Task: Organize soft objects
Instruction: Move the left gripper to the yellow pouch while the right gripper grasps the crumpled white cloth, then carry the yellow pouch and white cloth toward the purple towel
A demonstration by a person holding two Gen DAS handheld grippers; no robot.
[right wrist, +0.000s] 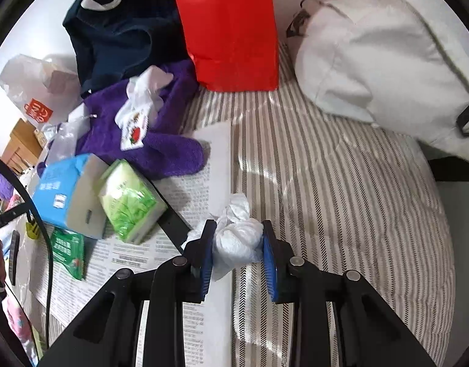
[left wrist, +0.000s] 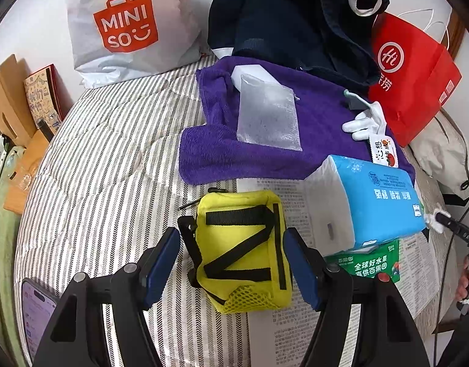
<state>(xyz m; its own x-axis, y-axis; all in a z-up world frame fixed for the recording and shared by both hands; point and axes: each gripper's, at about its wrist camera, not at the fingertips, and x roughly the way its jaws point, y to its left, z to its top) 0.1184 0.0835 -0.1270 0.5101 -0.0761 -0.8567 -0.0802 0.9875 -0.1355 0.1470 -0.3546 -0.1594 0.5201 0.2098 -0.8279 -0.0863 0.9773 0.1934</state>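
Observation:
In the left wrist view my left gripper (left wrist: 233, 238) is open, its blue pads on either side of a small yellow pouch (left wrist: 242, 253) with black straps lying on the newspaper (left wrist: 298, 202). They do not press it. In the right wrist view my right gripper (right wrist: 239, 232) is shut on a crumpled white plastic bag (right wrist: 237, 238) over the newspaper's (right wrist: 185, 202) edge. A purple towel (left wrist: 265, 140) lies beyond, with a clear bubble-wrap pouch (left wrist: 268, 113) and white gloves (left wrist: 366, 122) on it; the towel (right wrist: 161, 146) also shows in the right wrist view.
A blue tissue pack (left wrist: 372, 202) and a green packet (left wrist: 372, 263) lie right of the pouch. A green tissue pack (right wrist: 127, 198) sits beside them. A MINISO bag (left wrist: 127, 24), dark clothing (left wrist: 289, 15), red paper bag (right wrist: 228, 27) and white backpack (right wrist: 387, 61) line the striped bed (right wrist: 341, 198). A phone (left wrist: 35, 315) lies at left.

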